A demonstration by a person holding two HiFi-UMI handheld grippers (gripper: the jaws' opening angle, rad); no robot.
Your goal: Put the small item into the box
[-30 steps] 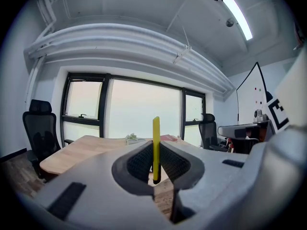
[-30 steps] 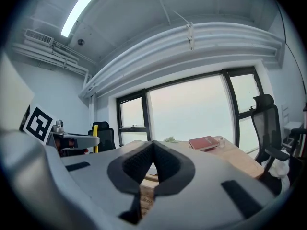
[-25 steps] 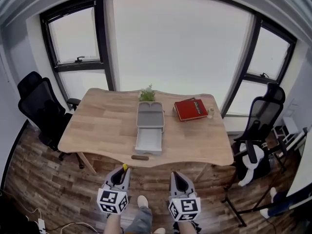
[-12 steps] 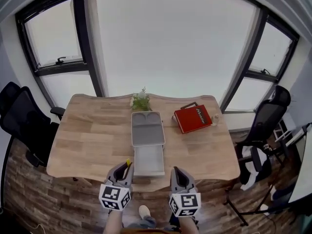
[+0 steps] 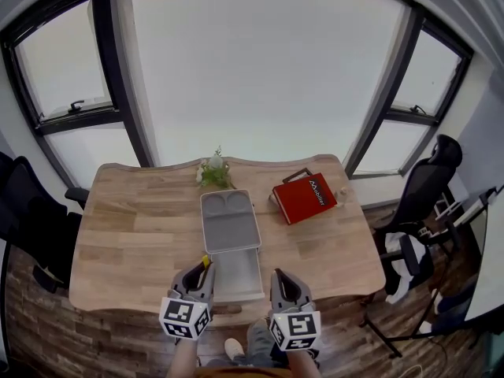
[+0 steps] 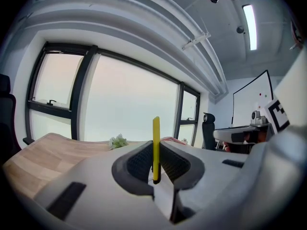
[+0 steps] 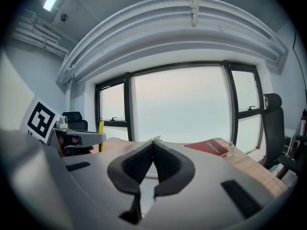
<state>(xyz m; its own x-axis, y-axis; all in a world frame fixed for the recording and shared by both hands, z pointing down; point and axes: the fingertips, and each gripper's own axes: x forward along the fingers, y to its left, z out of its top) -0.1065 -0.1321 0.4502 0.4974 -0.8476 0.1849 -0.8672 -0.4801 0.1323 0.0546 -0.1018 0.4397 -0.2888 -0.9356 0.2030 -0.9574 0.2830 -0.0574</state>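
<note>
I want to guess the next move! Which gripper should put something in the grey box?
Left, probably. The left gripper is shut on the thin yellow item, and the grey box lies just ahead of it. The right gripper is shut with nothing in it.

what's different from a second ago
The person has walked up to the table: the left gripper and right gripper, short of it before, now show over its near edge at the box's open drawer. The brown piece that lay at that edge no longer shows. Unchanged: left shut on the yellow strip, right shut and empty; box, book and plant in place.
</note>
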